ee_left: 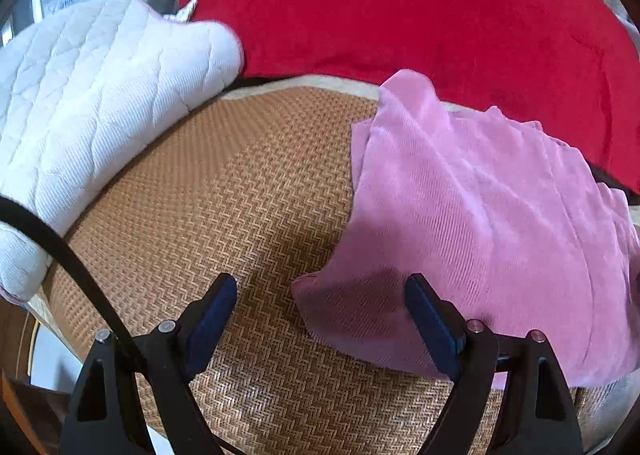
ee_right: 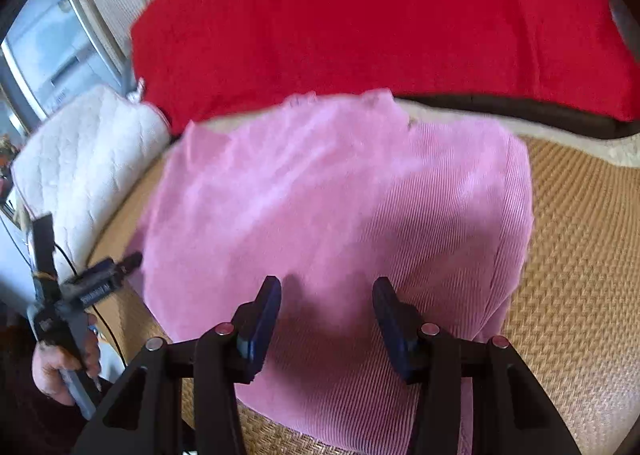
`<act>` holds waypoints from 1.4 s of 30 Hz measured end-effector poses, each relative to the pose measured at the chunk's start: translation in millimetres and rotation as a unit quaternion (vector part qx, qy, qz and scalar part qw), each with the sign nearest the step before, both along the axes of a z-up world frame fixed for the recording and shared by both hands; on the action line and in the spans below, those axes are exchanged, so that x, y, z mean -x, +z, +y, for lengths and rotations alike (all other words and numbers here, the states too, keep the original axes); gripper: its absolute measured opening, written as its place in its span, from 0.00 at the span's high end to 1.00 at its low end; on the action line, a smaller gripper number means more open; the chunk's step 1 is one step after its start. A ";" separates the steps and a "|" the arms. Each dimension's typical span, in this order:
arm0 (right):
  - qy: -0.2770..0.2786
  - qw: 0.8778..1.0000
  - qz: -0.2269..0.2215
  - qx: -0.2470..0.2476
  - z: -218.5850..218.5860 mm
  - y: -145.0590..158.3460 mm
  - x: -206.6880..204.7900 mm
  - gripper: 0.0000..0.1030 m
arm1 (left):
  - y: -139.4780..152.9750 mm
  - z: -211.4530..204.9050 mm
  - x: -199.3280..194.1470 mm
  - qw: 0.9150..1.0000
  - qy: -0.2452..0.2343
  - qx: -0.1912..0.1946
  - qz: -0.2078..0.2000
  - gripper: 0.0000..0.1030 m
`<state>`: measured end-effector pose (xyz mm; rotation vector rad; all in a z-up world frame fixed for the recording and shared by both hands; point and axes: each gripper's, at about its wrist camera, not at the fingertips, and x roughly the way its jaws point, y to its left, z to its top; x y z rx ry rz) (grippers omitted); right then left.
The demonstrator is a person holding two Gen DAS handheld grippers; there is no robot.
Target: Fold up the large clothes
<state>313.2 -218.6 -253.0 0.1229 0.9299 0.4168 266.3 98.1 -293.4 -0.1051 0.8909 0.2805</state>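
A pink ribbed garment (ee_left: 480,223) lies folded on a woven tan mat (ee_left: 240,195). In the right wrist view the pink garment (ee_right: 340,215) fills the middle. My left gripper (ee_left: 320,287) is open and empty, hovering over the mat at the garment's near left corner. It shows in the right wrist view (ee_right: 132,261) at the garment's left edge, held in a hand. My right gripper (ee_right: 326,287) is open and empty, just above the near part of the garment.
A red blanket (ee_left: 400,7) covers the far side. A white quilted pad (ee_left: 88,103) lies folded at the left of the mat. A black cable (ee_left: 72,263) crosses the left wrist view. A window (ee_right: 52,51) is at far left.
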 end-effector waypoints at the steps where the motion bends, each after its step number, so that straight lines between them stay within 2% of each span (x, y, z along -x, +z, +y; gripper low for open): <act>1: -0.002 1.000 -0.008 -0.003 -1.8 3.3 0.9 0.50 | 2.4 -3.8 4.9 1.000 -0.003 -0.003 -0.003 0.16; 4: -0.002 1.000 -0.015 -0.013 -2.6 6.6 2.2 0.50 | 6.6 -10.2 16.1 1.000 -0.003 -0.004 -0.011 0.16; 7: -0.003 1.000 -0.002 -0.008 4.3 -1.5 -2.6 0.50 | 0.9 -5.4 19.5 0.999 -0.003 0.031 -0.011 0.16; 9: -0.003 1.000 0.015 0.001 8.4 -14.3 -6.3 0.50 | -6.7 -4.9 18.4 0.999 -0.007 0.049 -0.001 0.16; 12: -0.003 0.999 0.032 0.023 15.4 -29.1 -13.5 0.51 | -19.1 -2.9 12.8 0.999 -0.004 0.046 0.023 0.16; 15: -0.003 0.999 0.024 0.023 17.9 -25.3 -12.7 0.50 | -15.1 -1.2 15.1 0.998 -0.005 0.052 0.016 0.16; 17: -0.003 1.000 0.018 0.002 15.5 -20.7 -12.5 0.50 | -10.1 -0.7 19.6 0.999 -0.008 0.050 0.007 0.16; 22: 0.019 0.999 -0.035 -0.024 23.4 -3.0 -3.1 0.50 | 1.2 8.2 38.5 0.996 -0.012 0.083 -0.027 0.16; 25: 0.023 0.999 -0.030 -0.031 31.1 -3.6 -5.2 0.50 | 4.1 8.8 42.4 0.995 -0.020 0.087 -0.041 0.16; 28: 0.017 1.000 -0.006 -0.024 39.1 -15.3 -13.1 0.50 | -4.3 3.3 33.8 0.997 -0.023 0.068 -0.024 0.16; 30: 0.012 1.000 0.012 -0.017 42.5 -23.3 -18.2 0.50 | -17.7 0.8 21.5 0.997 -0.025 0.070 0.004 0.16; 31: 0.010 1.000 0.016 -0.017 43.1 -25.5 -19.9 0.50 | -20.9 2.0 20.9 0.997 -0.024 0.075 0.012 0.16; 37: 0.010 1.000 0.009 -0.027 39.8 -22.9 -18.6 0.50 | -12.9 15.9 30.4 0.993 -0.023 0.120 -0.007 0.16; 40: 0.012 0.999 -0.008 -0.034 37.1 -16.8 -13.7 0.50 | -12.4 14.4 39.9 0.986 -0.029 0.161 -0.013 0.16; 42: 0.016 0.999 -0.018 -0.040 37.2 -12.3 -9.9 0.50 | -14.4 10.8 42.8 0.979 -0.038 0.199 -0.013 0.16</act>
